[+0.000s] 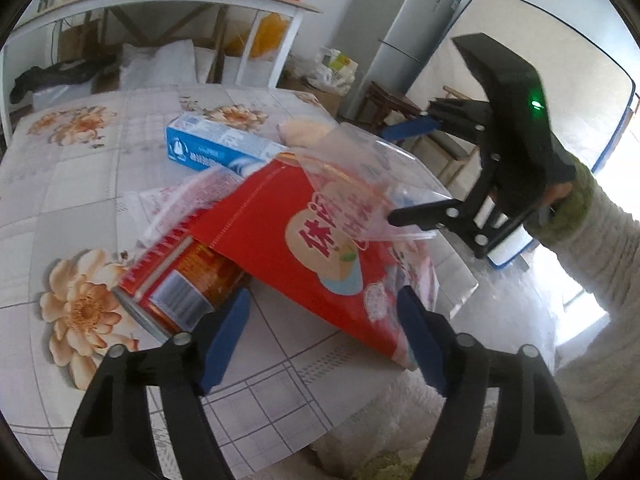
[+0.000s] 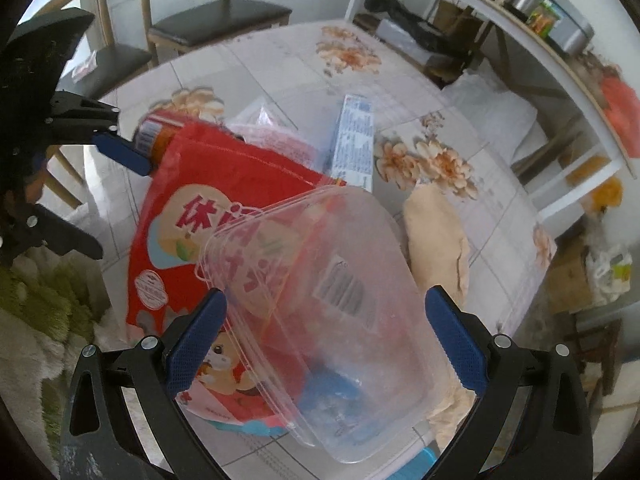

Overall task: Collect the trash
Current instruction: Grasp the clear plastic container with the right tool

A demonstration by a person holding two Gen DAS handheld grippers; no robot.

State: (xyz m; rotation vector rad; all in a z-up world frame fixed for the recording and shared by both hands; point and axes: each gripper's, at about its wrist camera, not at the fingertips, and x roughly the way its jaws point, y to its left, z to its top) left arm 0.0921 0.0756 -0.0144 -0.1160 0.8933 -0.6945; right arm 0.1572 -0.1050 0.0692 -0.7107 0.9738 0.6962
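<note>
A red snack bag (image 1: pixel 296 248) (image 2: pixel 224 200) lies tilted on the floral tablecloth, resting on a red can (image 1: pixel 180 280) (image 2: pixel 156 136) on its side. A clear plastic container (image 2: pixel 320 304) (image 1: pixel 360 176) sits over the bag. A blue-and-white box (image 1: pixel 216 148) (image 2: pixel 354 140) and a beige crumpled wrapper (image 2: pixel 436 232) (image 1: pixel 304 130) lie behind. My left gripper (image 1: pixel 324 332) is open, its fingers astride the bag's lower corner. My right gripper (image 2: pixel 326 340) is open around the clear container, not squeezing it; it shows in the left wrist view (image 1: pixel 404 168).
The table (image 1: pixel 80 184) has its near edge at the bottom right (image 1: pixel 304 432), with a fluffy rug below. A white shelf unit (image 1: pixel 168 0) stands behind the table, a fridge (image 1: pixel 400 32) at the back right. Chairs (image 2: pixel 216 20) stand at the far side.
</note>
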